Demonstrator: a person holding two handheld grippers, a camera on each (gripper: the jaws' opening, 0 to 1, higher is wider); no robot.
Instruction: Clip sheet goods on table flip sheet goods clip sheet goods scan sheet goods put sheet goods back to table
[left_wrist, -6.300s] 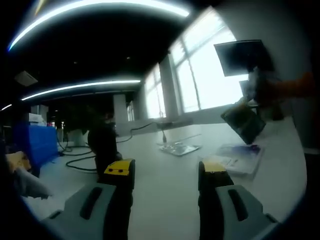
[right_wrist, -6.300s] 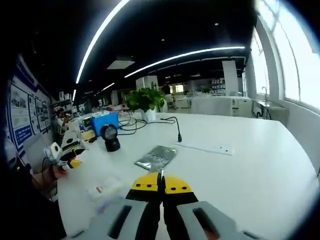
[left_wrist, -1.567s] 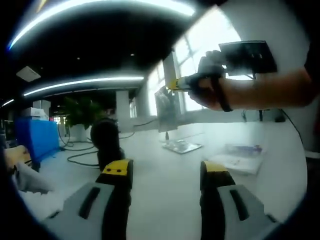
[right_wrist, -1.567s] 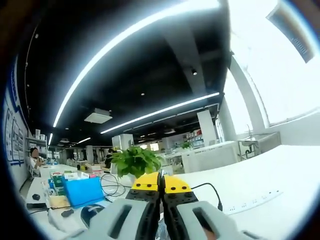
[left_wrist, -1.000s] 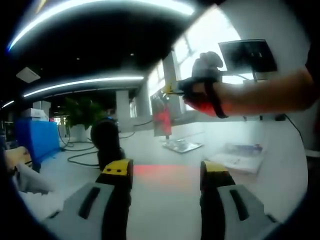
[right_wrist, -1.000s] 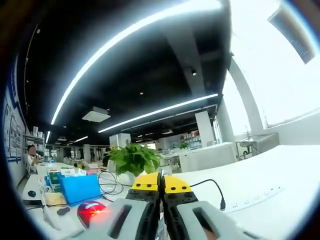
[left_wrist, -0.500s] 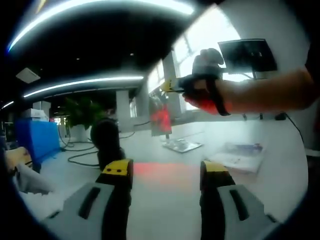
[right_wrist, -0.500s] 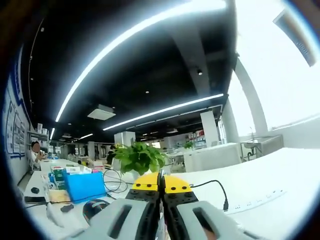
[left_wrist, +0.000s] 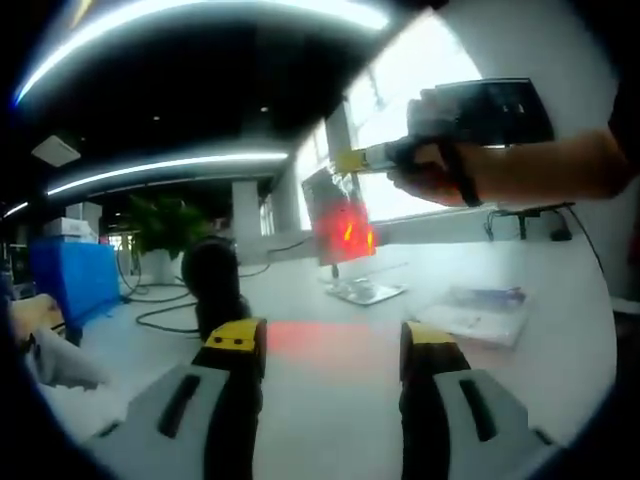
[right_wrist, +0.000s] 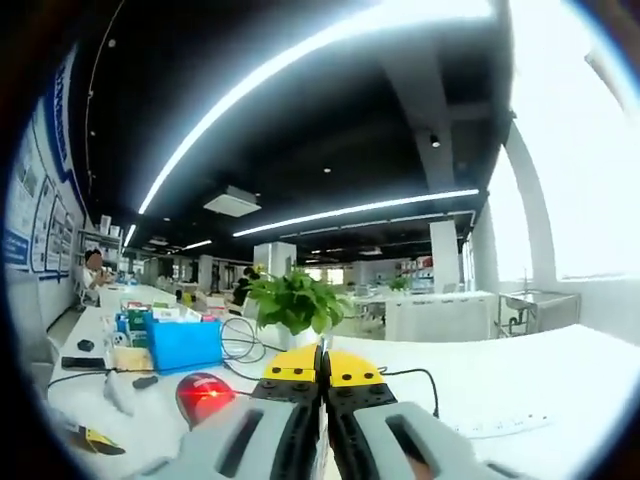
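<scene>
While the right tool (left_wrist: 350, 160) grips the red-lit sheet (left_wrist: 338, 215) by its top edge above the surface (left_wrist: 330, 400), the left tool (left_wrist: 330, 350) stands open, empty.

Open office; black ceiling (right_wrist: 330, 130) with strip lights (right_wrist: 300, 55); bright windows (left_wrist: 420, 120); white table (left_wrist: 330, 370).

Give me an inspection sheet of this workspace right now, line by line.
Surface: white table, red glow on it ahead of the left gripper.
Job's things: sheet pack held up in the air, lit red; black scanner standing on the table; its window glows red in the right gripper view.
Clutter: two flat packs lying on the table, blue box, potted plant.
Grippers: left gripper open, empty; right gripper shut on the sheet pack.
Cables: black cables near the plant.
Surroundings: office, ceiling light strips, windows.
</scene>
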